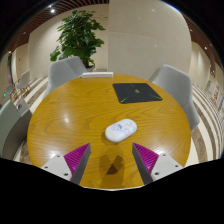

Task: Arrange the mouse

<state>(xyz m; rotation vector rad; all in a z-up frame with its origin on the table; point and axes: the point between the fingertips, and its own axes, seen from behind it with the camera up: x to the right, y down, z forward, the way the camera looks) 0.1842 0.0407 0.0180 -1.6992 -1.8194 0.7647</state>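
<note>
A white computer mouse (121, 130) lies on the round wooden table (70, 120), a little ahead of my fingers and apart from them. Farther back on the table sits a dark mouse mat (136, 92). My gripper (112, 158) hovers over the near part of the table with its two fingers spread wide, magenta pads (78, 157) facing inward. Nothing is between the fingers; only bare wood and their shadow show there.
Two light grey chairs (66, 70) (172, 80) stand at the far side of the table. A potted plant (80, 35) stands behind them near a pale wall. A further chair (12, 122) sits at the left edge of the table.
</note>
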